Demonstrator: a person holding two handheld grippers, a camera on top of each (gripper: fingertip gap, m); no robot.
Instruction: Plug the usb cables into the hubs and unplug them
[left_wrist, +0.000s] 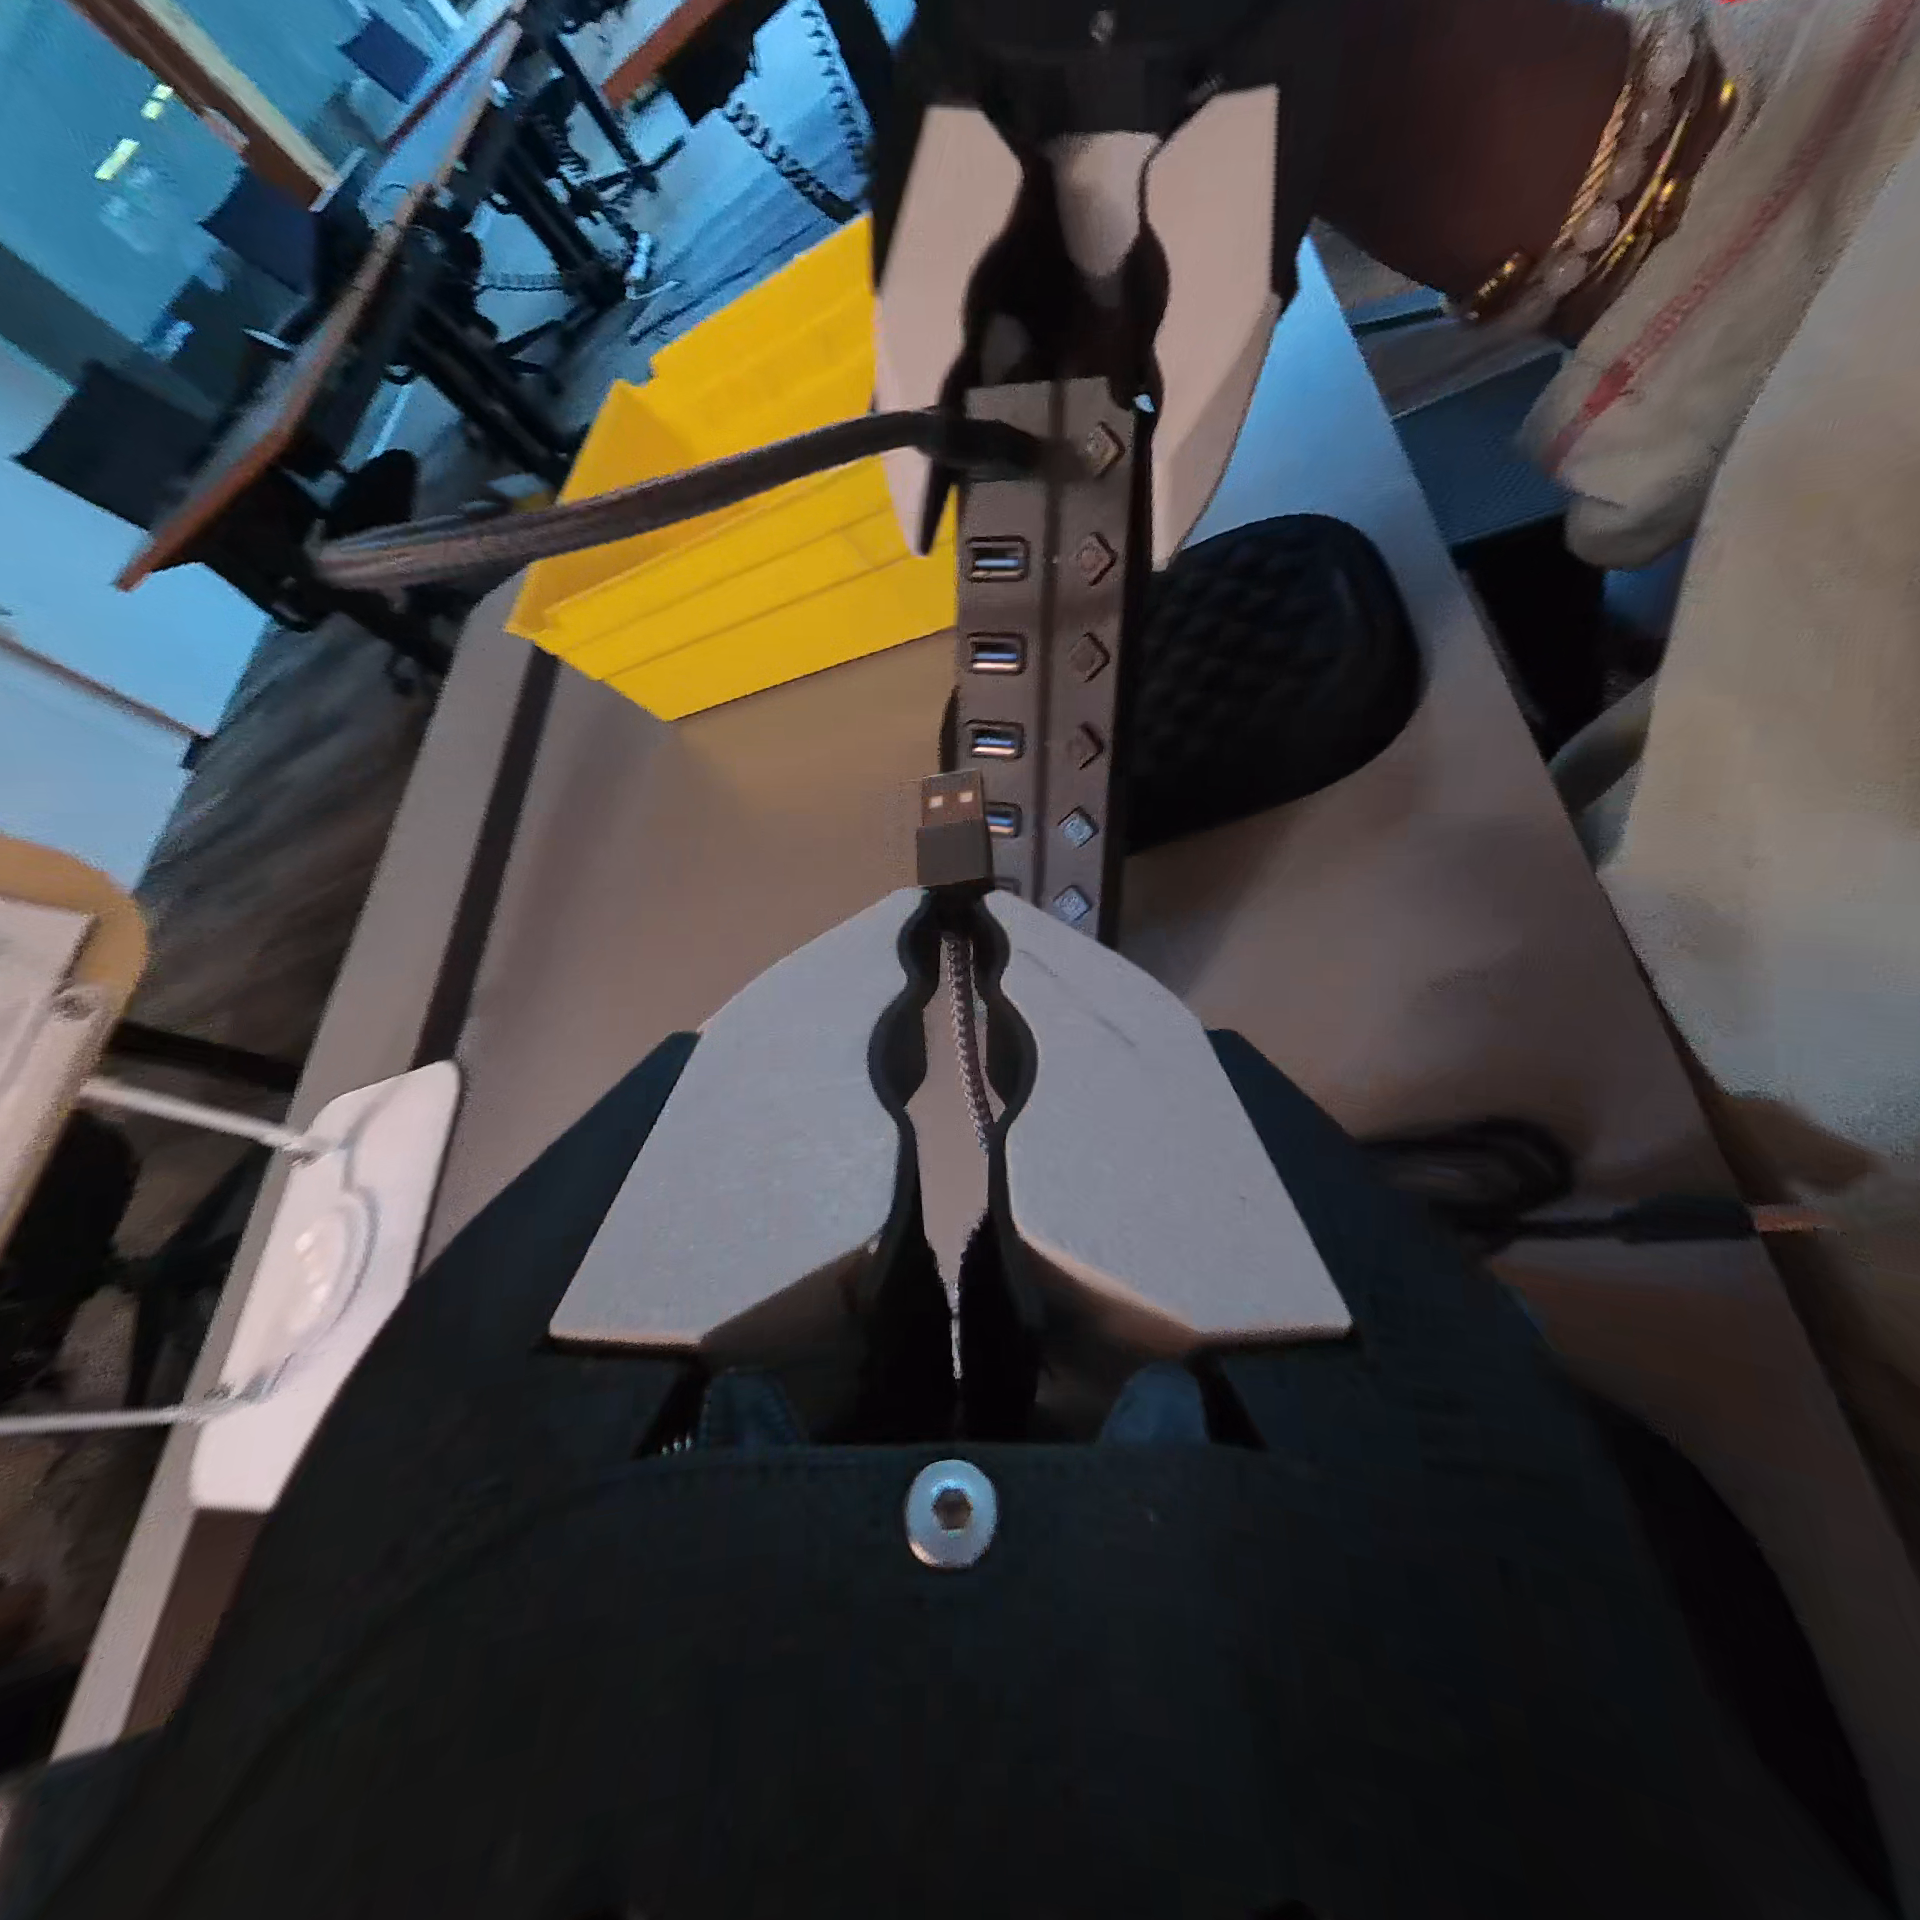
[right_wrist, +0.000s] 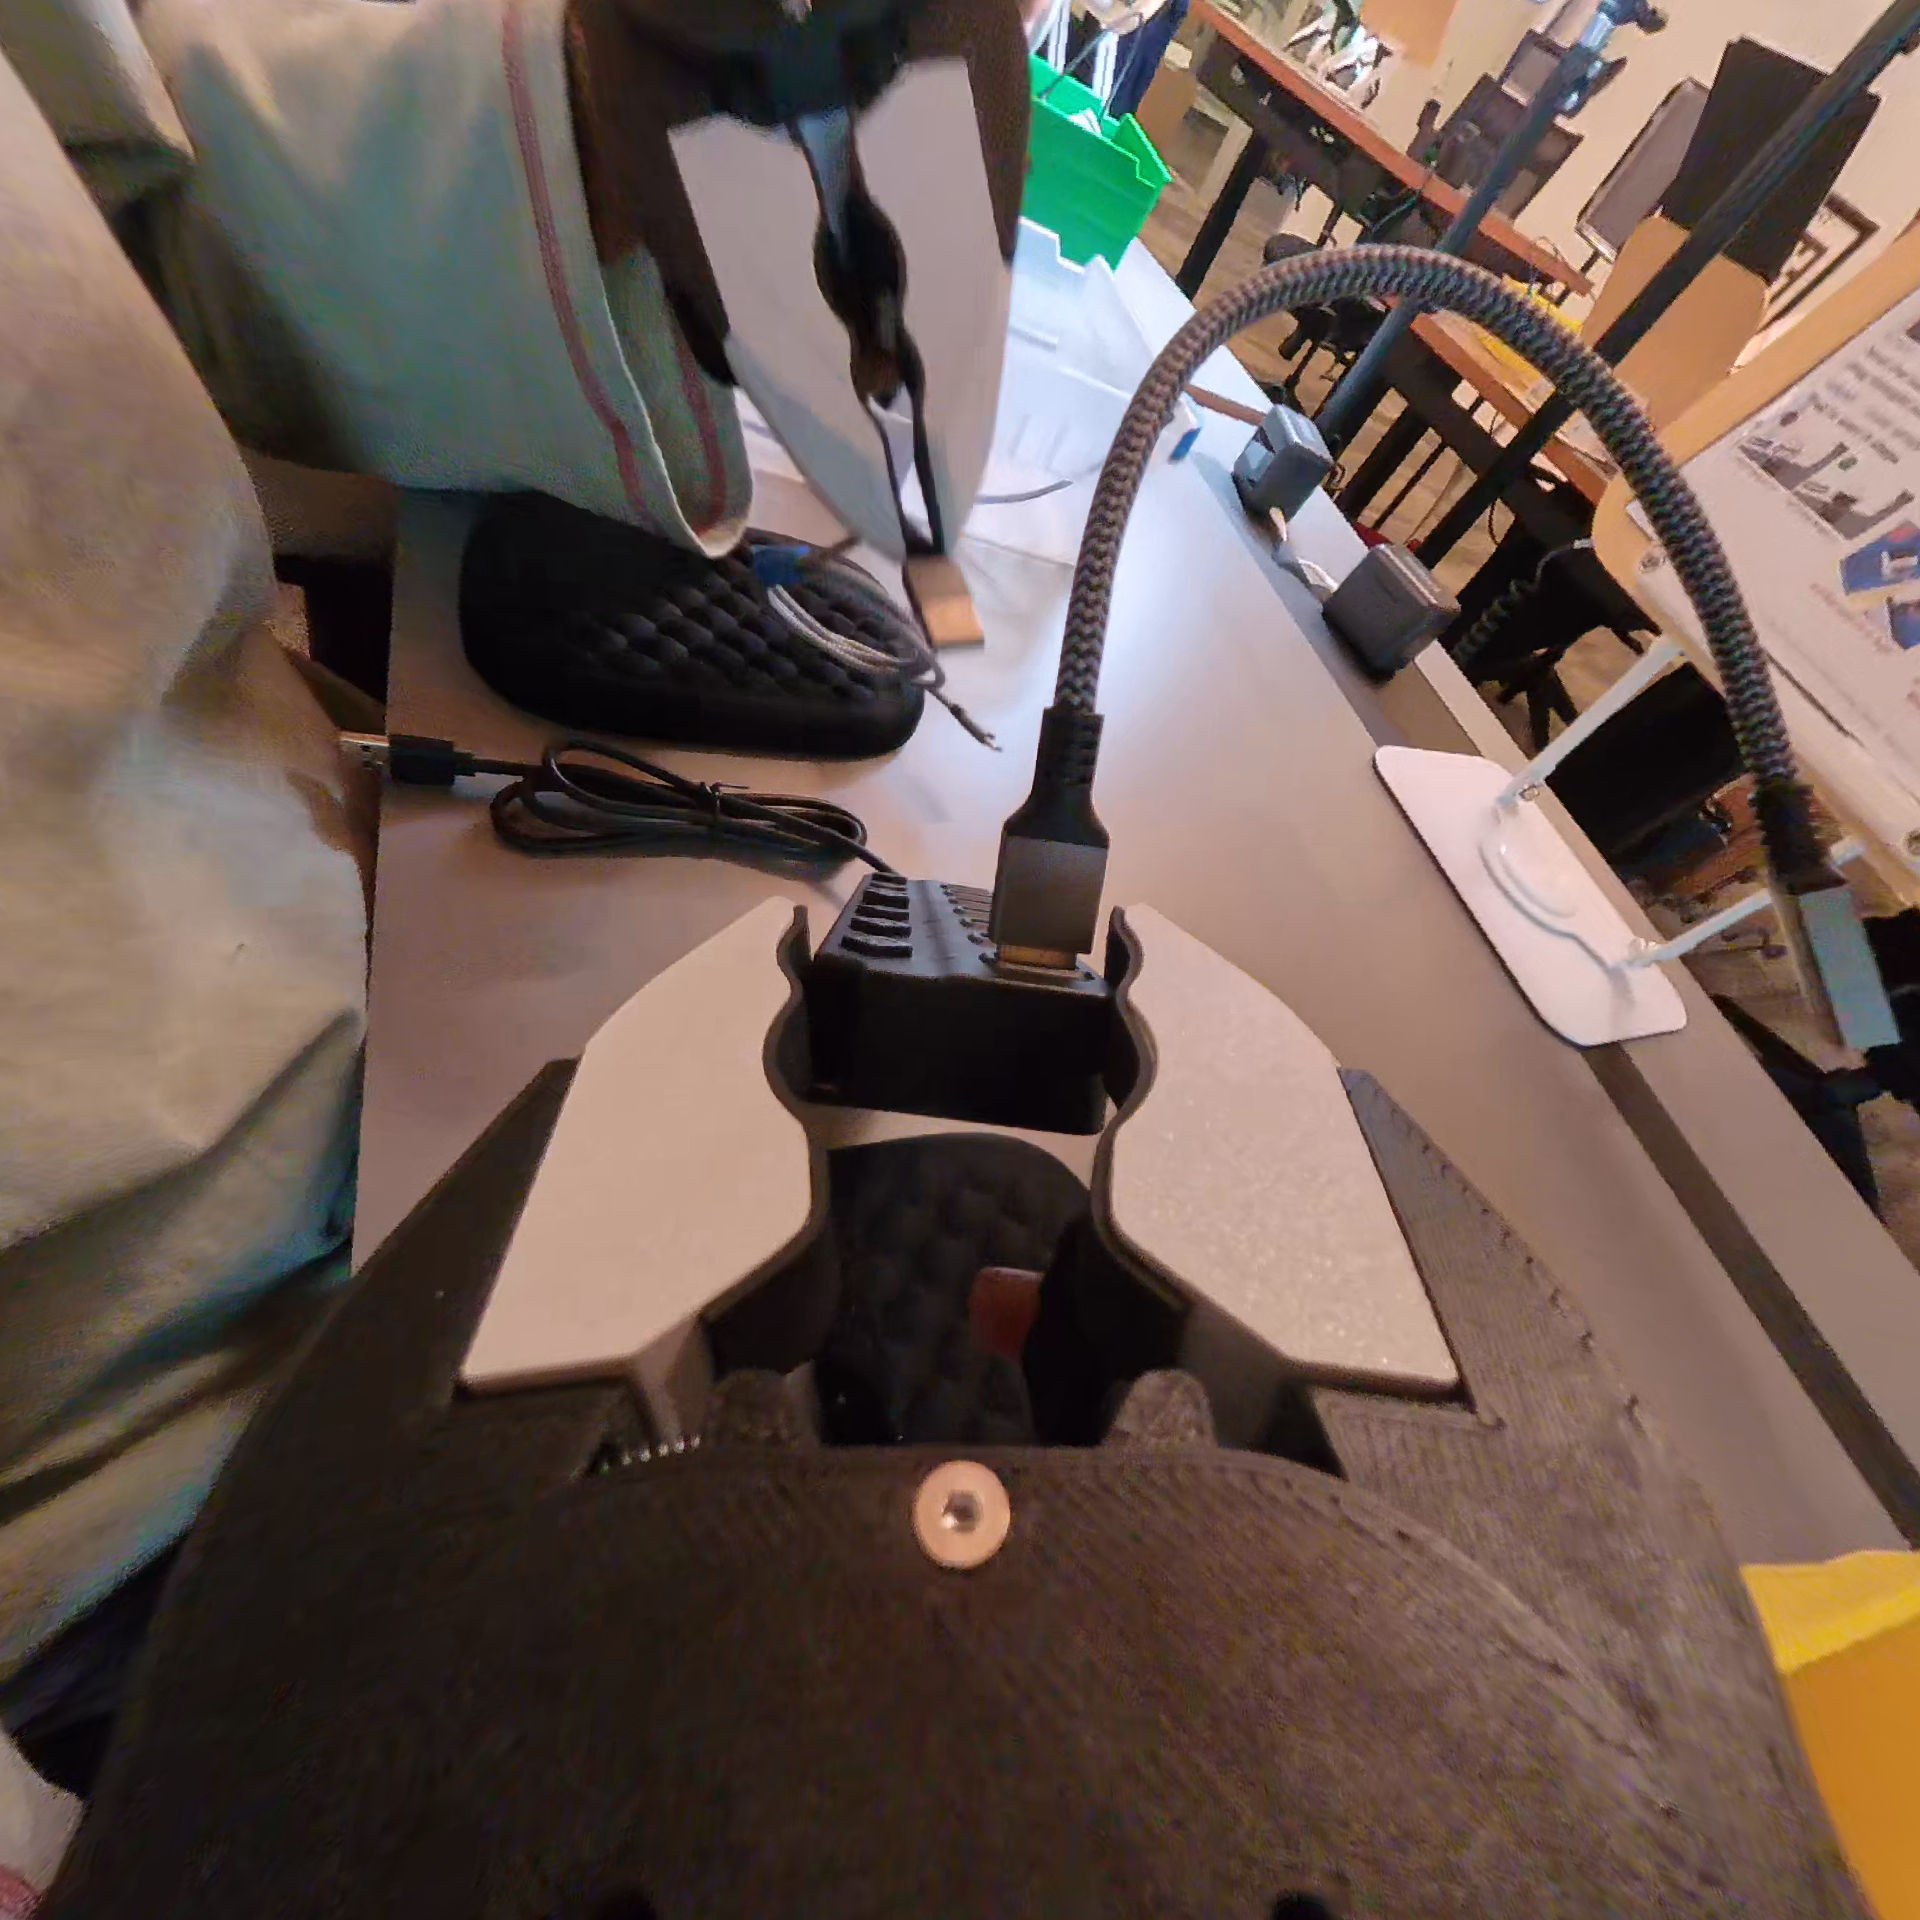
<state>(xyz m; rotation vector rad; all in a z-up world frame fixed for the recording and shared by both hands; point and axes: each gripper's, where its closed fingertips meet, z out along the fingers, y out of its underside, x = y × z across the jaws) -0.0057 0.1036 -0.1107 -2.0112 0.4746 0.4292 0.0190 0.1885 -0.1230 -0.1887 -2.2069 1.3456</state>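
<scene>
A long black USB hub (left_wrist: 1039, 644) with a row of several ports is held above the grey table (left_wrist: 707, 935). My right gripper (left_wrist: 1049, 499) is shut on its far end; in the right wrist view the jaws (right_wrist: 956, 925) clamp the hub's end (right_wrist: 956, 1039). A thick braided cable (right_wrist: 1122, 468) is plugged into the port nearest that gripper. My left gripper (left_wrist: 951, 904) is shut on a thin braided cable, whose USB plug (left_wrist: 951, 831) sticks out beside the hub's near ports, unplugged. The left gripper also shows far off in the right wrist view (right_wrist: 914, 520).
A yellow bin (left_wrist: 748, 520) and a black quilted pouch (left_wrist: 1278, 665) lie behind the hub. A coiled black cable (right_wrist: 675, 810) lies on the table. A white stand base (right_wrist: 1527, 894) and grey boxes (right_wrist: 1387, 608) sit at the table's edge. A person's sleeve (right_wrist: 156, 831) is close. The grippers' ends are close to 10 cm from one another.
</scene>
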